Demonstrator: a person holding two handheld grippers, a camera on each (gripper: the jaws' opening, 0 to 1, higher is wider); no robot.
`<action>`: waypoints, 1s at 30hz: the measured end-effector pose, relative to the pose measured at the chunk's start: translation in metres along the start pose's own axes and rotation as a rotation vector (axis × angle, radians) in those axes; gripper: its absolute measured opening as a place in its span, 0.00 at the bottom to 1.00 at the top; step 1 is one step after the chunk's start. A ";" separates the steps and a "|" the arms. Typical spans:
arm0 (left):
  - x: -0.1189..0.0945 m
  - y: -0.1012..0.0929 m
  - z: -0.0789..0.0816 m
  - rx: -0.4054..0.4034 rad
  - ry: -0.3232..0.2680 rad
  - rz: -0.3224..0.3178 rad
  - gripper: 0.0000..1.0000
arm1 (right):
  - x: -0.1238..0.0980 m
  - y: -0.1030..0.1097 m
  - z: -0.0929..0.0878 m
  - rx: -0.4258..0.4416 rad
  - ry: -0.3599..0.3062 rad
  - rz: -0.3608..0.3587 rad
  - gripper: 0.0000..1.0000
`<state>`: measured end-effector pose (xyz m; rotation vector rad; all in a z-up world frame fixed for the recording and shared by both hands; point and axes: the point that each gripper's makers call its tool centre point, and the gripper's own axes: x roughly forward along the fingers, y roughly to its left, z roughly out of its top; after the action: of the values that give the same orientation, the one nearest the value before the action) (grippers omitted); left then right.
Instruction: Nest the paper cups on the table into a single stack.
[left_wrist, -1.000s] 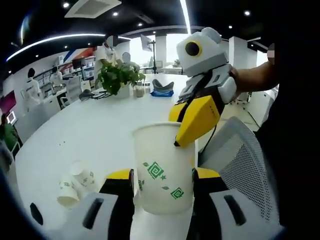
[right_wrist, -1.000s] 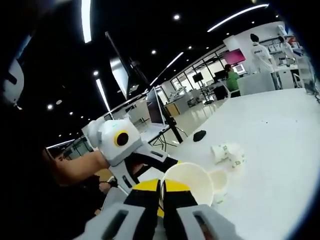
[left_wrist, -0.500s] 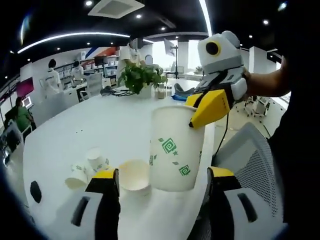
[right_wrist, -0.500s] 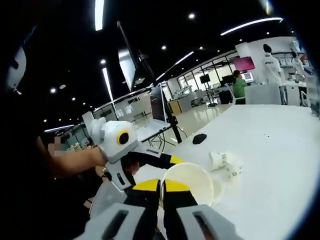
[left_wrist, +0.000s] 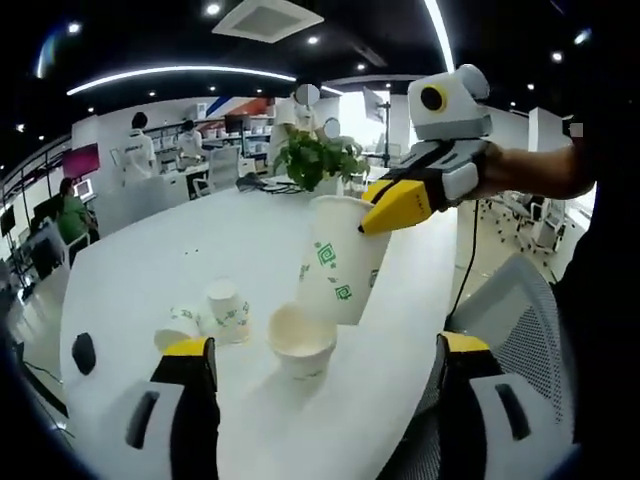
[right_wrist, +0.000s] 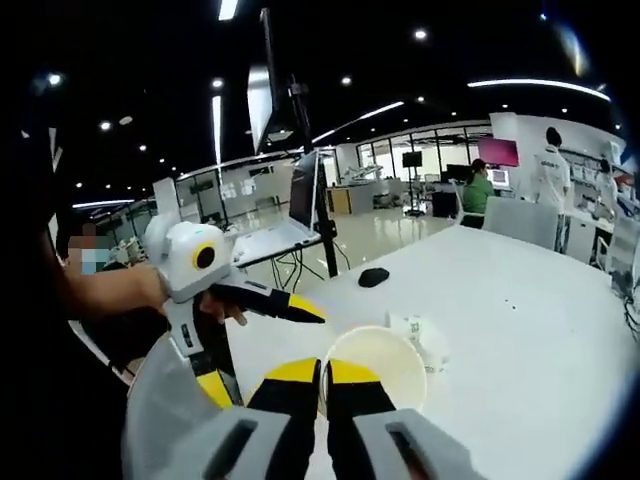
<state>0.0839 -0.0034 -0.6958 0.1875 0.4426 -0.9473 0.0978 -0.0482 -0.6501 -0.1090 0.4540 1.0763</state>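
- On the far left of the left gripper view, a dark computer mouse is lying on the white table, and two small paper cups are lying just beside each other, waiting their turn.
- The left gripper is standing with its jaws wide apart, gripping nothing.
- Between those jaws, an upright cup is standing on the table as the base of the stack.
- Just above it, the right gripper is pinching the rim of a tilted paper cup, jaws narrow on the wall.
- The step in hand looks like nesting; the next move calls for righting the held cup and lowering it straight in.
- Further right, a mesh chair back is crowding the table edge, and a potted plant is sitting well behind.
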 end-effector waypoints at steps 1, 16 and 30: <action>-0.001 0.000 -0.001 0.000 0.003 0.003 0.92 | 0.002 -0.001 -0.001 -0.013 0.010 -0.003 0.00; -0.009 -0.003 -0.019 -0.033 0.030 0.021 0.99 | 0.030 -0.012 -0.022 -0.186 0.142 -0.023 0.00; -0.013 -0.003 -0.021 -0.038 0.030 0.029 0.98 | 0.053 -0.011 -0.044 -0.250 0.253 0.015 0.00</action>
<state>0.0693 0.0116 -0.7087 0.1735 0.4840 -0.9079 0.1149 -0.0230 -0.7134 -0.4674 0.5453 1.1360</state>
